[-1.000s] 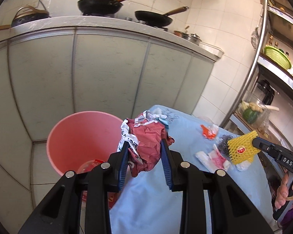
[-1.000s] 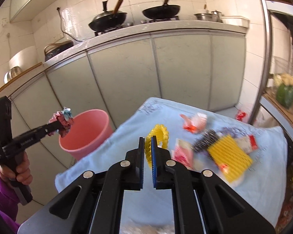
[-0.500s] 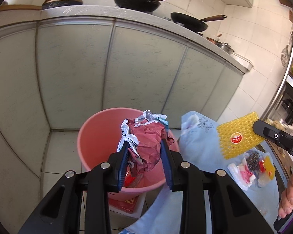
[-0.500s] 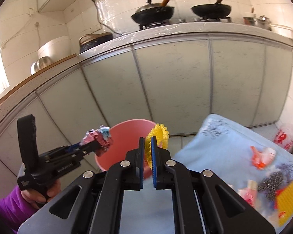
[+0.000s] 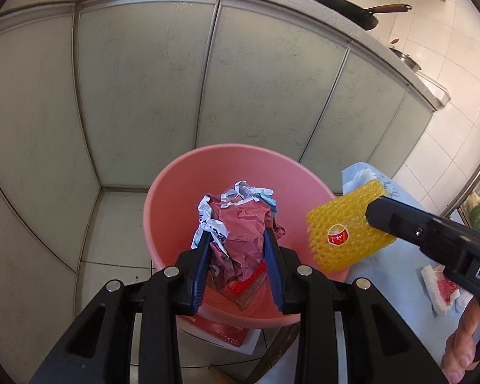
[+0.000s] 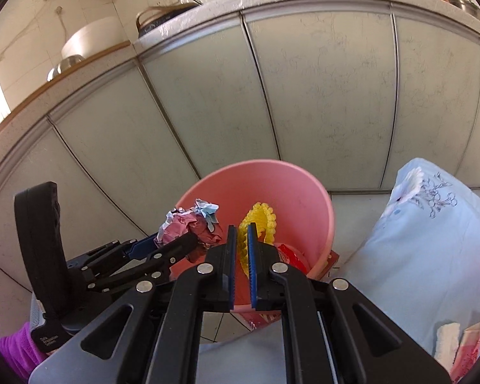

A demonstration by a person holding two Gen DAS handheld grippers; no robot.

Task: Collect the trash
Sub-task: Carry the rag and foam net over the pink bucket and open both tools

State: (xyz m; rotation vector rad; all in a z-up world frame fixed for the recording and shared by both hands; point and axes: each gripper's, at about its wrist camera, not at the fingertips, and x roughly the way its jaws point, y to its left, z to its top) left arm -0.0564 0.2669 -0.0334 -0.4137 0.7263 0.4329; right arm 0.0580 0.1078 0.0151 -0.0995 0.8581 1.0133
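So both claws are over the bin rn. Left gripper is clamped on a crumpled wad of wrapper, dull red crinkly paper/foil w/ white printed strips and a bit of pale blue at the top, squeezed between the ribbed blue pads. Wad sits right over the mouth of the pink bucket, which is smooth round plastic, widening toward the rim. Below the wad, inside the bucket, some red packaging lies at the bottom, can't count the pieces exactly. Right gripper is pinched nearly shut on a yellow foam net sleeve, the bumpy mesh fruit-wrap kind, w/ one round red sticker on it. From the right wrist view the sleeve curls up past the fingertips, over the bucket opening; from the left one it's just to the right of the left claw, around the rim. So 2 bits of trash held, 1 per claw, 1 bucket. Further right of both claws is a pale blue cloth w/ a floral print, soft and wrinkled, w/ a white-and-red wrapper on it. Grey cabinet doors behind the bucket, matte and scuffed, and 1 black pan w/ a wooden handle fully visible up on the counter.
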